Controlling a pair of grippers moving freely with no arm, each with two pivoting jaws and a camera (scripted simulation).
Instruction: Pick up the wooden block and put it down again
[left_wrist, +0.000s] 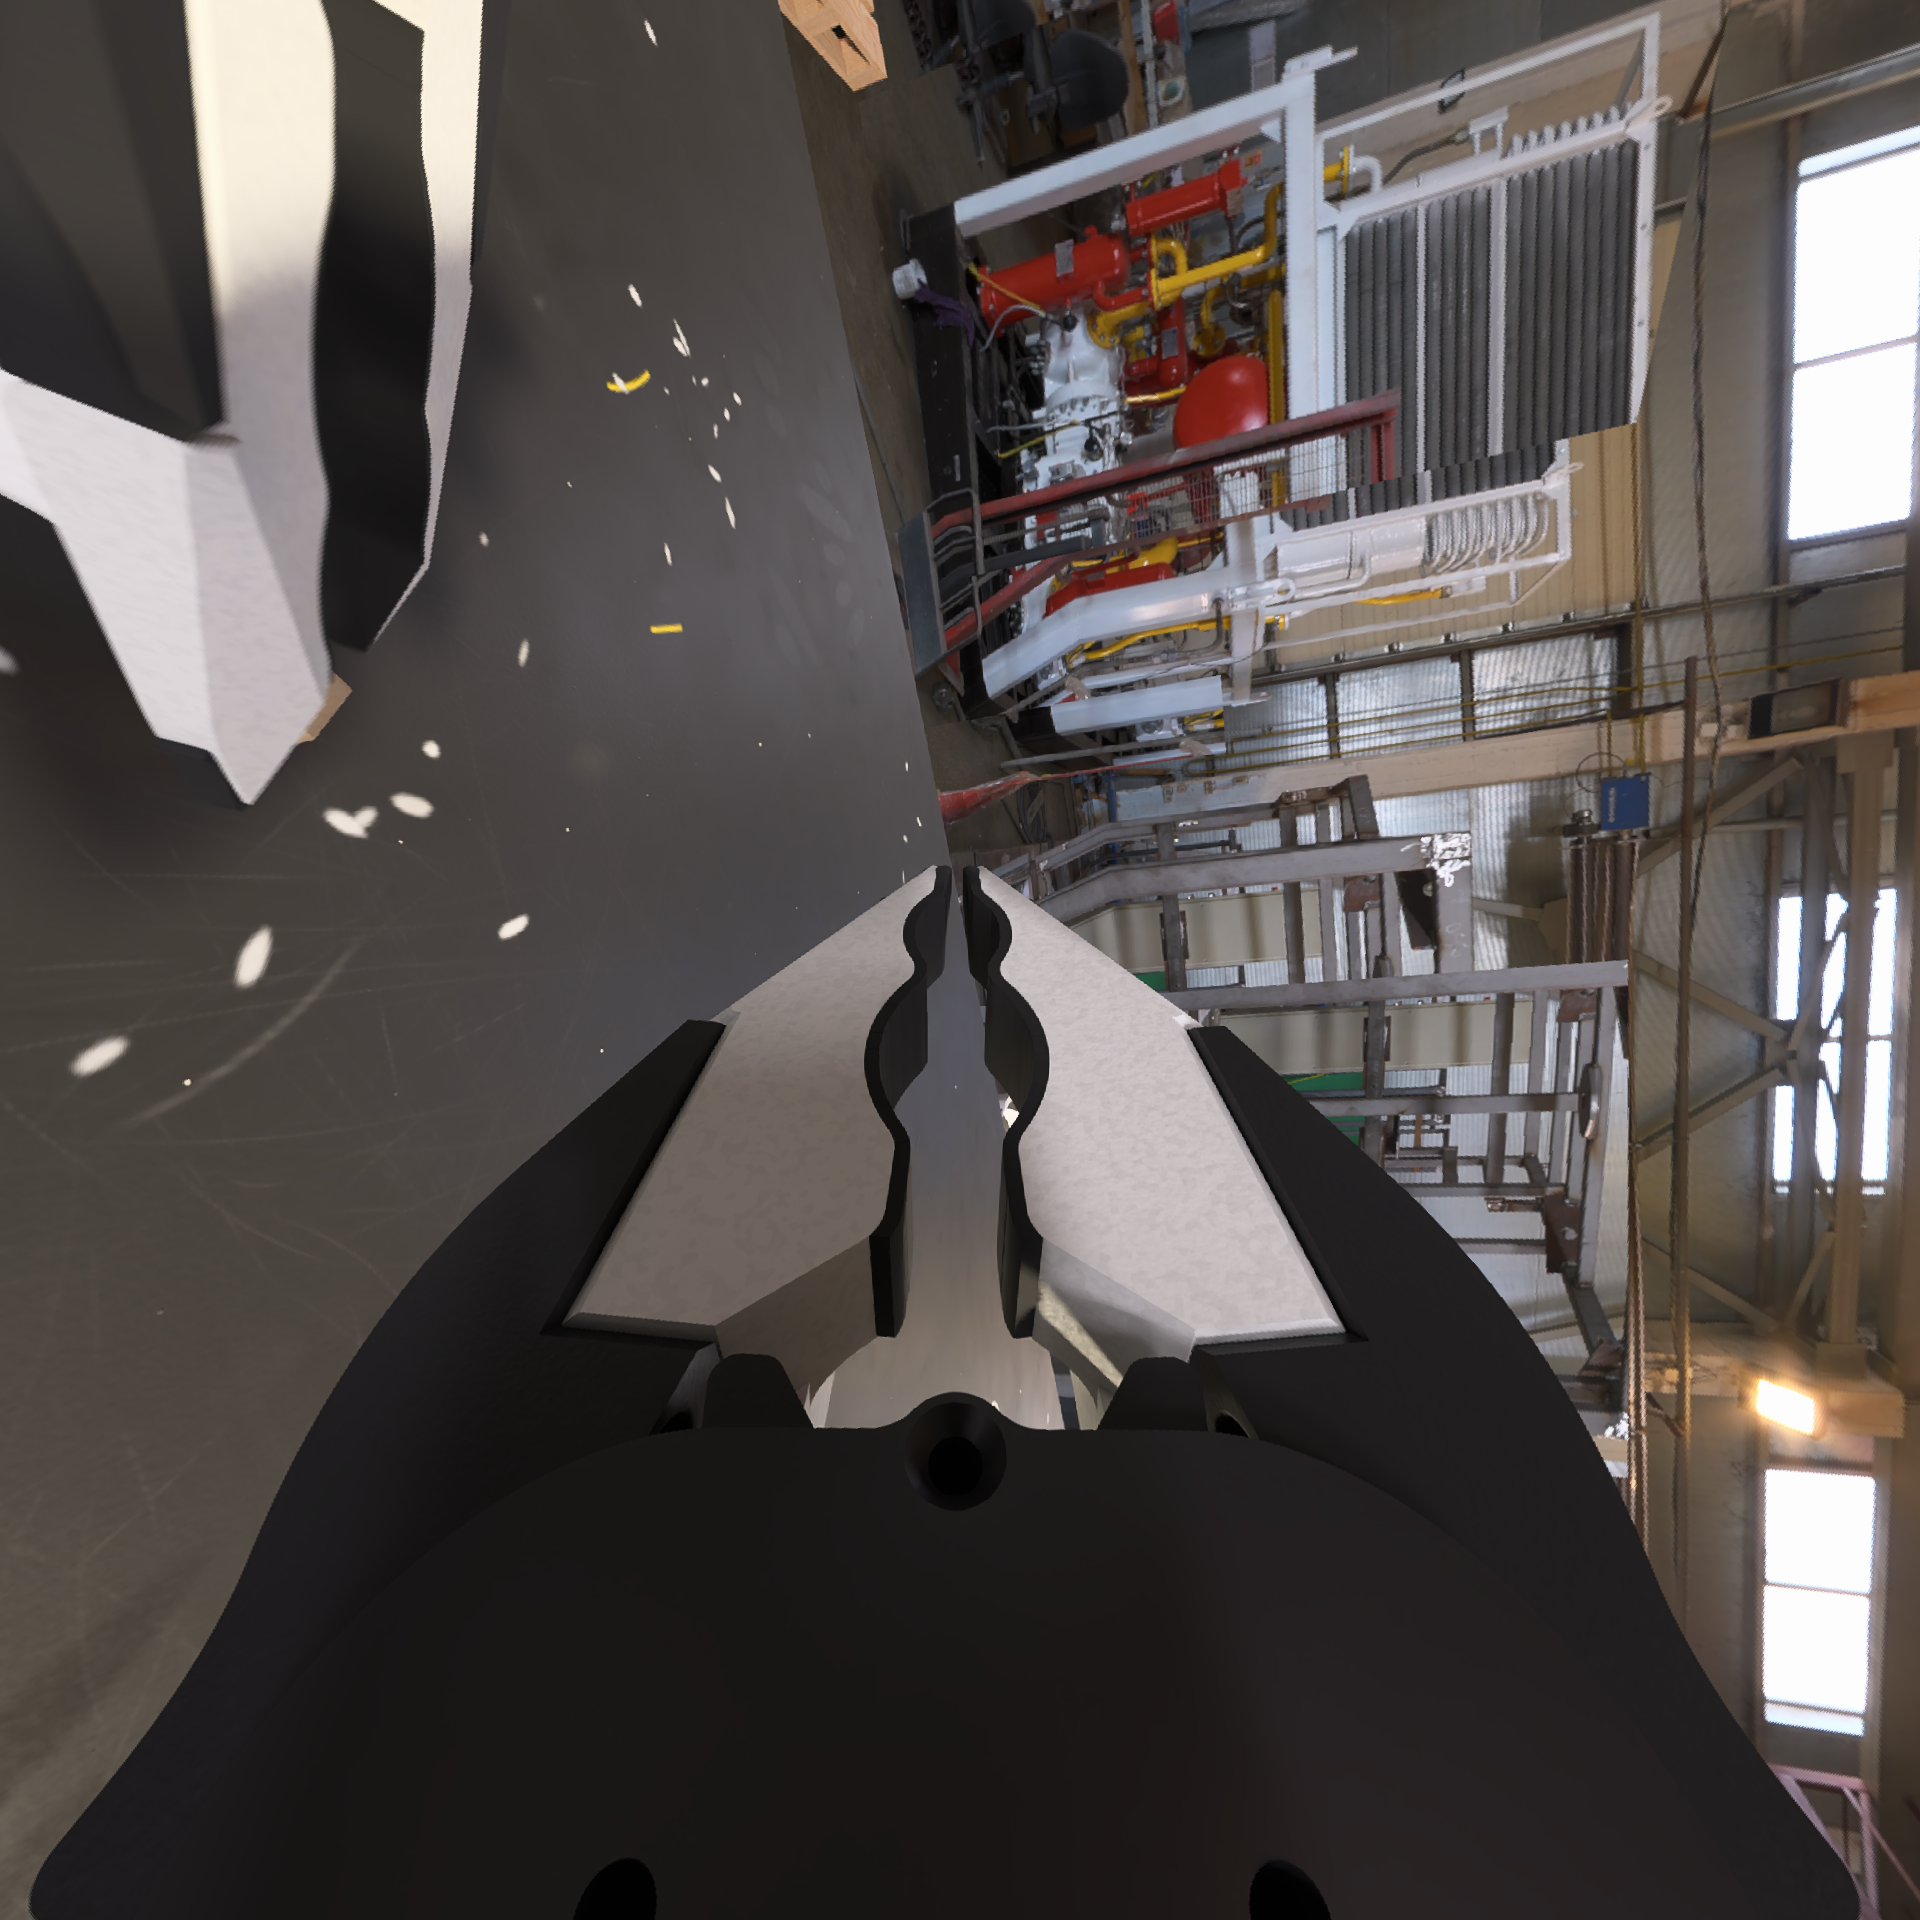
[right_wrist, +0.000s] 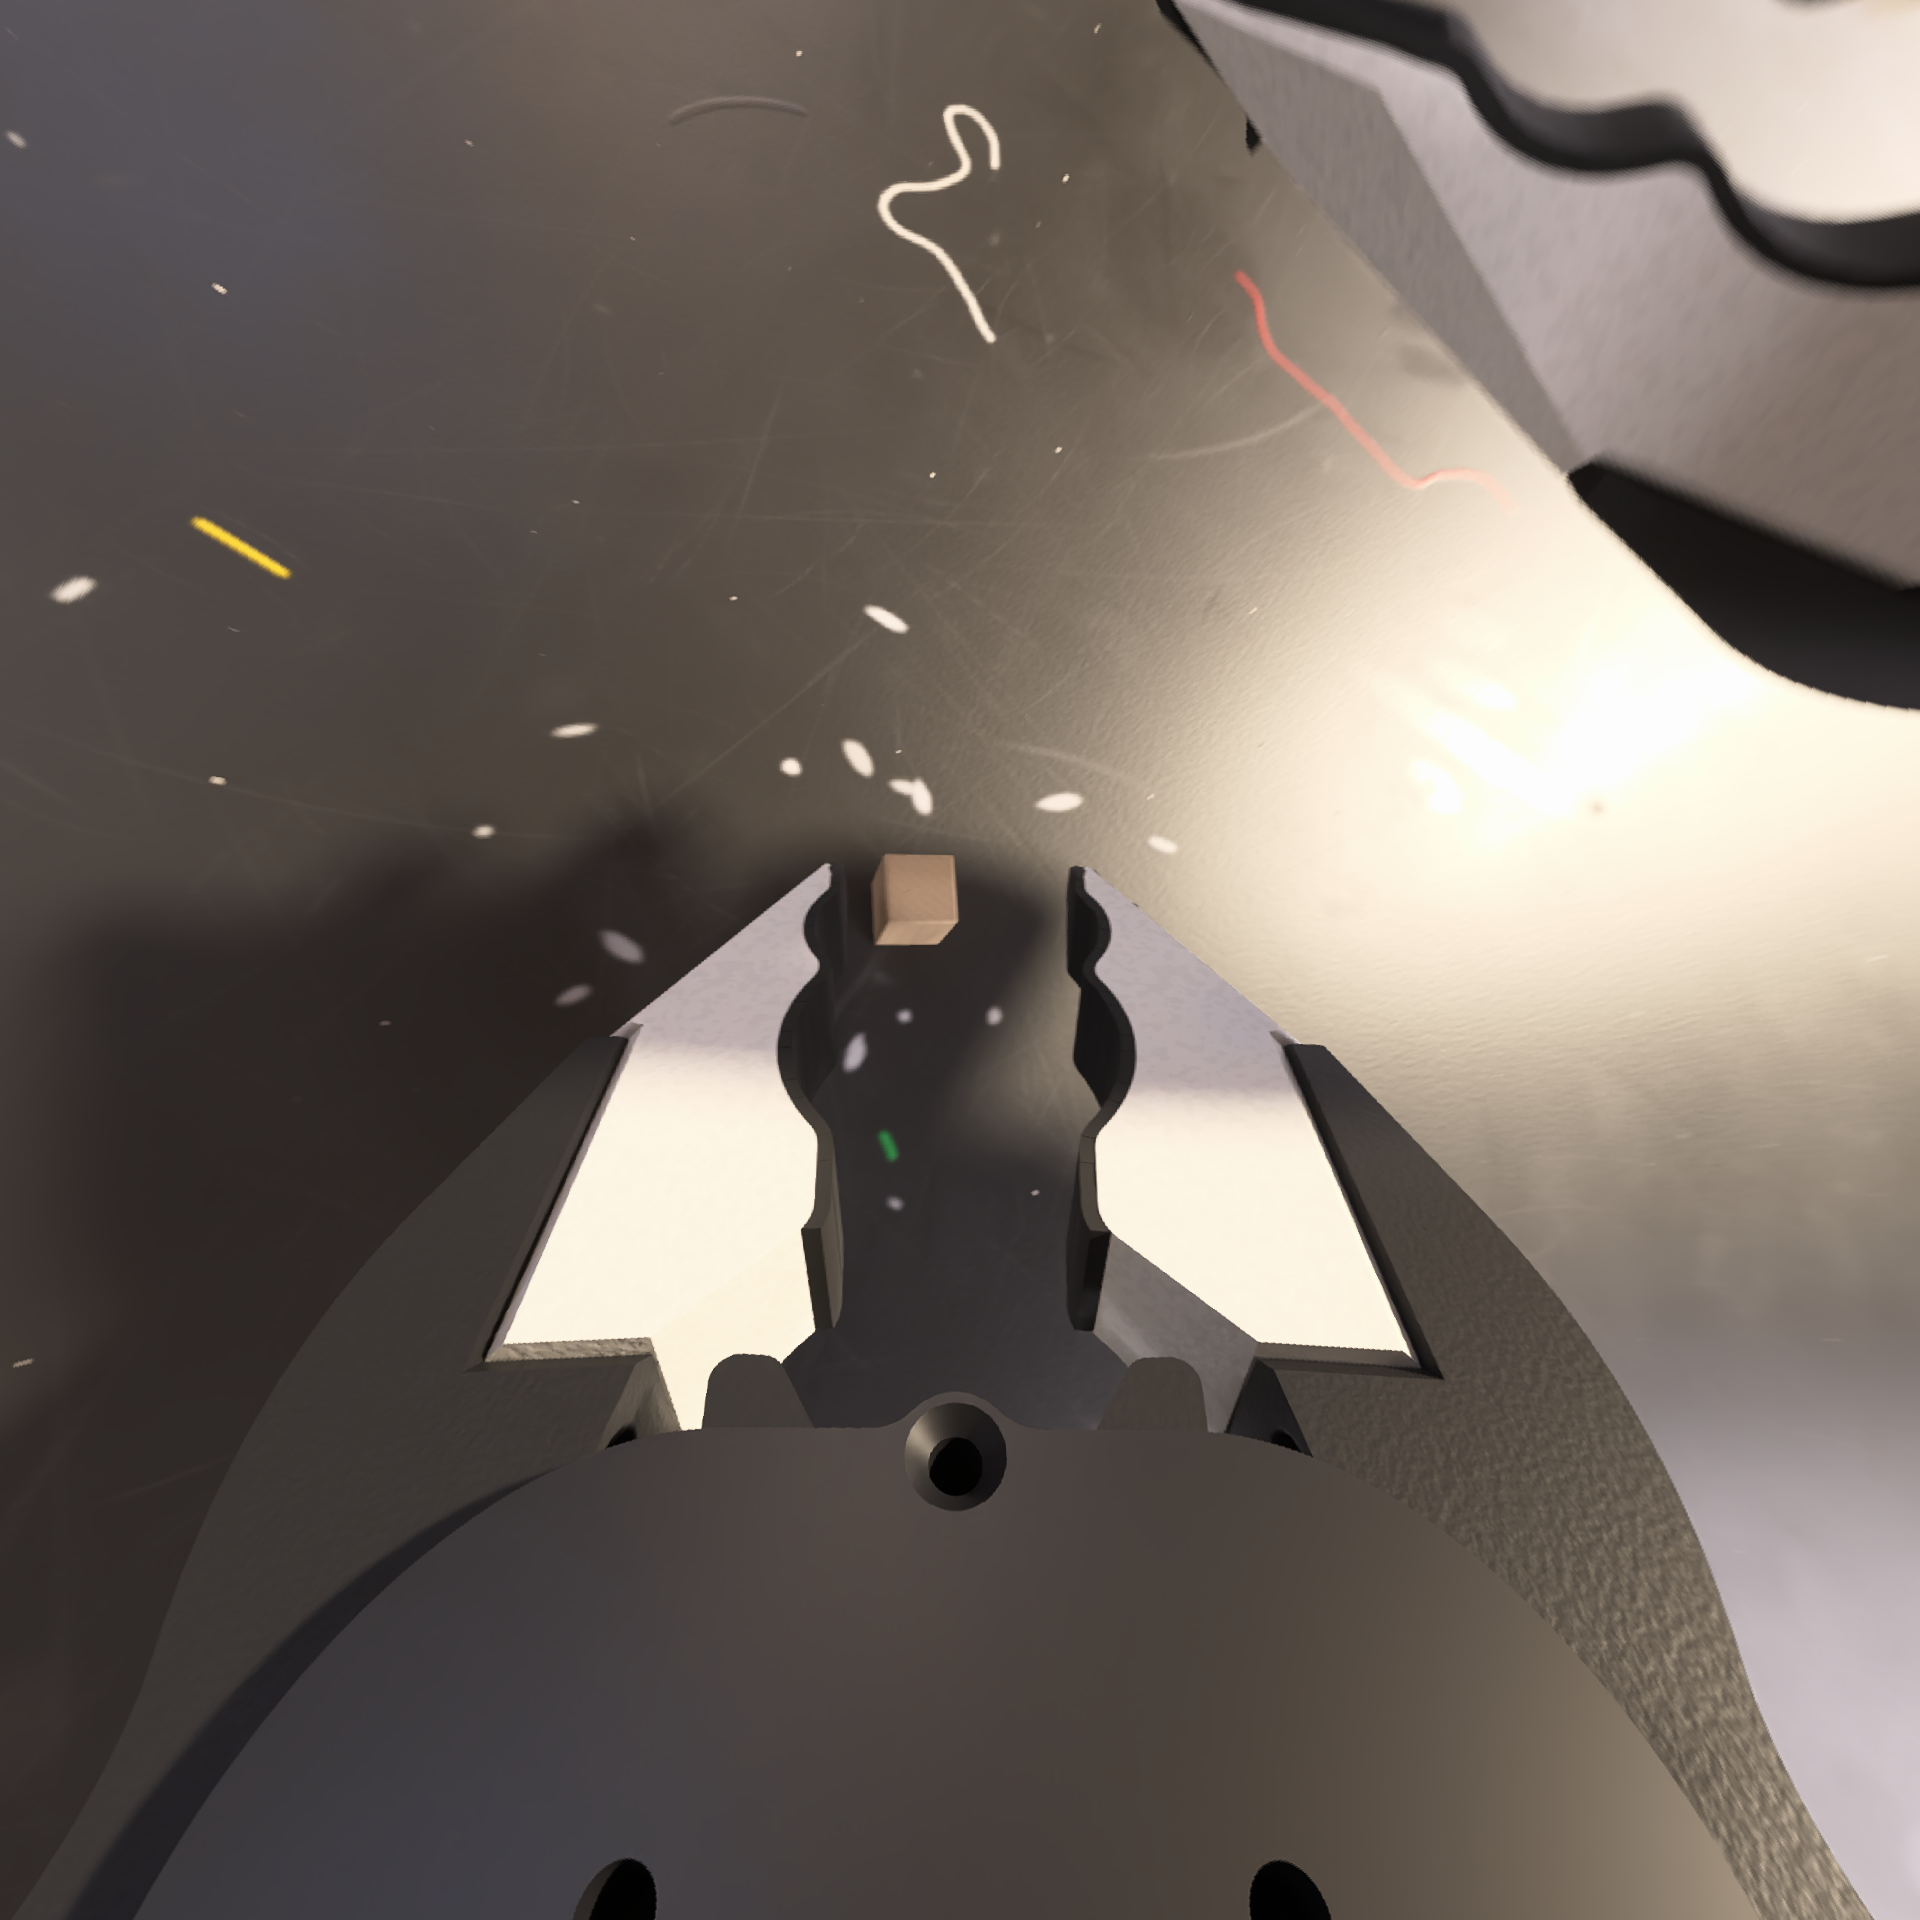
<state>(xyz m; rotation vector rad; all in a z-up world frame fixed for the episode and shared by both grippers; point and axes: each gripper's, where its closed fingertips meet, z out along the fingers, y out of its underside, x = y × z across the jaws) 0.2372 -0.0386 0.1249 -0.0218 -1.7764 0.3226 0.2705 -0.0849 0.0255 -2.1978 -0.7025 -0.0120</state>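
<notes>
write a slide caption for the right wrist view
Right claw open above the dark speckled table, wooden block lying between its fingertips, nearer one finger.

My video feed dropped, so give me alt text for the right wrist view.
The right gripper is open, pointing down at a small wooden block on a dark speckled surface, nearer its left finger. The other gripper looms at upper right.

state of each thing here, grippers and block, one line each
left gripper: shut, nothing between its fingertips, off to the side
right gripper: open, pointed down over the block
wooden block: on the dark table, flat, in the gap near one fingertip, not gripped
</notes>
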